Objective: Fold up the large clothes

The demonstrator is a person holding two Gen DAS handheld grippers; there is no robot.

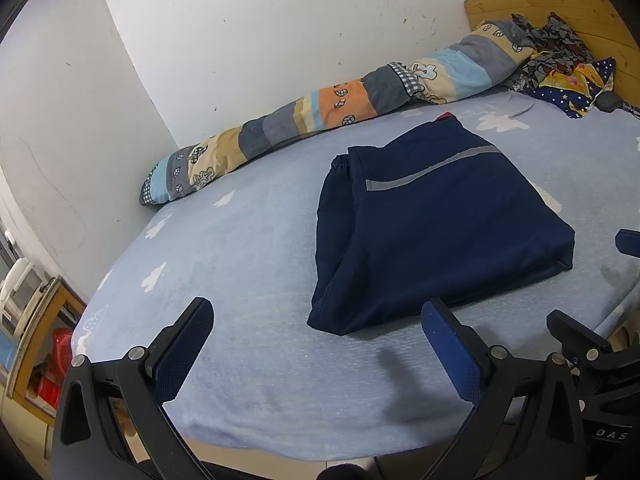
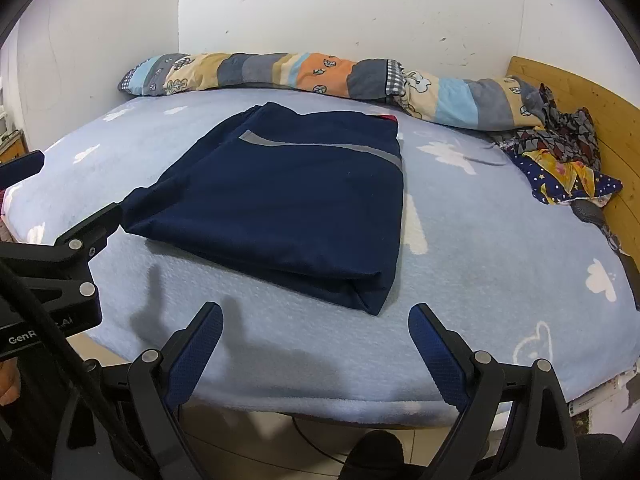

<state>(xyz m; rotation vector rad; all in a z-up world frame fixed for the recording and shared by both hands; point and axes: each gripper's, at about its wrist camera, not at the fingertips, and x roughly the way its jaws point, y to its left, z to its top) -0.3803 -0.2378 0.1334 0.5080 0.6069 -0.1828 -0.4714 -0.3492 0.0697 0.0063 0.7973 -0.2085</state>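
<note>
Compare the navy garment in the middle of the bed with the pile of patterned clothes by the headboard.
The navy garment is folded into a flat, neat rectangle; the patterned clothes lie crumpled in a loose heap. The navy garment is plain dark blue with one grey stripe; the patterned clothes mix several prints, including stars. The navy garment sits mid-bed; the patterned clothes lie against the wooden headboard. Both rest on the light blue bedsheet, and neither gripper touches them.
</note>
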